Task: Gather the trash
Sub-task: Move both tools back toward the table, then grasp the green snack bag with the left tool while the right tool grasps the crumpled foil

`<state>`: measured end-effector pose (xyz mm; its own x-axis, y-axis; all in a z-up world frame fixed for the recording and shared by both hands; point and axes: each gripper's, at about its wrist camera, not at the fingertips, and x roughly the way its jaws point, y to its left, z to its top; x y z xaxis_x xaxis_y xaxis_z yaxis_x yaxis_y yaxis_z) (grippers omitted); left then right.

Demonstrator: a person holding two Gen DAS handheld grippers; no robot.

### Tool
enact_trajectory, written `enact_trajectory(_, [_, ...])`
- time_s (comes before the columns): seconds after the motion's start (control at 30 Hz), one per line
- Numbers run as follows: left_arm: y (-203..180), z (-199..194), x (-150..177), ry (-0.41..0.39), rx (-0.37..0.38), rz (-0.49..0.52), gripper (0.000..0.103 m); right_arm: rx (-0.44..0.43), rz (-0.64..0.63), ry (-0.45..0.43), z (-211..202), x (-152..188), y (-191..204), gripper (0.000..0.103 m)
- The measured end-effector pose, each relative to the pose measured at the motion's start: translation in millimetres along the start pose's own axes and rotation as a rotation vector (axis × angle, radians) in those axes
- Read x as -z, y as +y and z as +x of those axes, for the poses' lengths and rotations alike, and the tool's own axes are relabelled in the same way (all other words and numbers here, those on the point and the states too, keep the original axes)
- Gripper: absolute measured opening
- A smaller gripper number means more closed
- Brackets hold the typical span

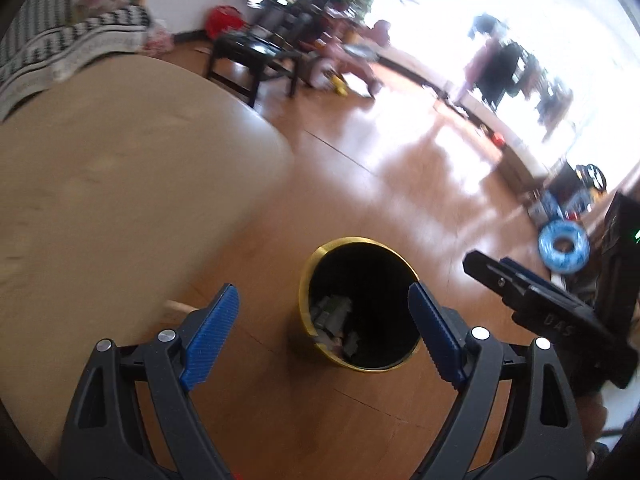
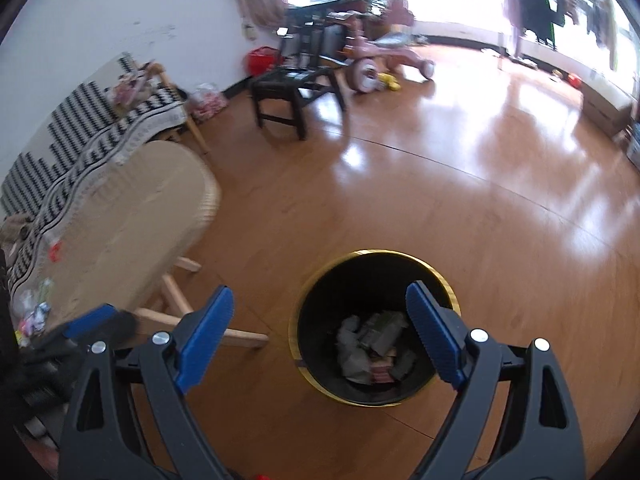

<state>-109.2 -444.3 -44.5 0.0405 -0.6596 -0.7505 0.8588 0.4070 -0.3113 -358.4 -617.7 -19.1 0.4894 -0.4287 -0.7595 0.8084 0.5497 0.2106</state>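
Floor [image 2: 400, 200]: glossy orange-brown wood boards, strong window glare at the far side.

Table [image 1: 120, 160]: rounded tan top, matte, pale wooden legs; it stands left of the bin. Small wrappers [image 2: 34, 312] lie at its near left edge, blurred.

Sofa cover [image 2: 80, 140]: black-and-white zigzag fabric behind the table.

Dark chair [image 2: 296, 84] and pink tricycle [image 2: 376, 60]: far across the floor, soft-focused.

Trash bin [image 2: 374, 328]: round, black inside, thin gold rim, standing on the floor just beside the table's leg. Crumpled grey paper trash [image 2: 372, 340] lies at its bottom; pieces hard to tell apart.

Left gripper [image 1: 324, 332]: black frame, ribbed blue pads, released, jaws wide, nothing between them, above the bin.

Right gripper [image 2: 320, 332]: same build, likewise spread and empty, over the bin; its far pad overlaps the rim.
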Motion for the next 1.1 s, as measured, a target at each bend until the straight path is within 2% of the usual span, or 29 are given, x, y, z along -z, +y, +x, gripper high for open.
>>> enact_trajectory(0.1, [44.9,-55.0,-5.1,-0.052,-0.068,-0.077,0.088,-0.053,-0.059,-0.002,-2.3,-4.5,46.6,0.088])
enact_trajectory(0.2, [85.2,-109.1,0.6,-0.096,-0.165,-0.103,0.089,-0.122,-0.136,0.008,-1.6,-5.1,107.4,0.088])
enact_trajectory(0.33, [147.2,-170.0,21.3,-0.141,-0.288,-0.158,0.092,-0.227,-0.266,0.024,-1.3,4.6,208.7,0.088])
enact_trajectory(0.5, [237.2,-225.5,55.9,-0.159,-0.422,-0.287,0.092,-0.366,-0.398,0.068,-0.1,27.6,333.3,0.09])
enact_trajectory(0.57, [276.5,-244.1,73.5,-0.167,-0.506,-0.347,0.092,-0.425,-0.45,0.08,-1.5,40.4,387.3,0.09])
enact_trajectory(0.7, [344.7,-276.6,94.4,-0.207,-0.615,-0.455,0.092,-0.472,-0.515,0.078,5.8,67.1,467.5,0.091])
enact_trajectory(0.77, [367.7,-288.4,105.8,-0.212,-0.669,-0.493,0.092,-0.475,-0.538,0.089,14.6,80.0,495.5,0.091])
enact_trajectory(0.87, [397.2,-298.5,110.7,-0.229,-0.682,-0.529,0.092,-0.466,-0.555,0.112,38.1,92.2,528.7,0.091])
enact_trajectory(1.0, [428.7,-296.7,113.1,-0.268,-0.684,-0.582,0.092,-0.471,-0.525,0.152,67.0,99.1,542.6,0.091])
enact_trajectory(1.1, [454.8,-283.4,111.8,-0.249,-0.678,-0.628,0.092,-0.458,-0.53,0.169,87.4,105.2,547.9,0.091])
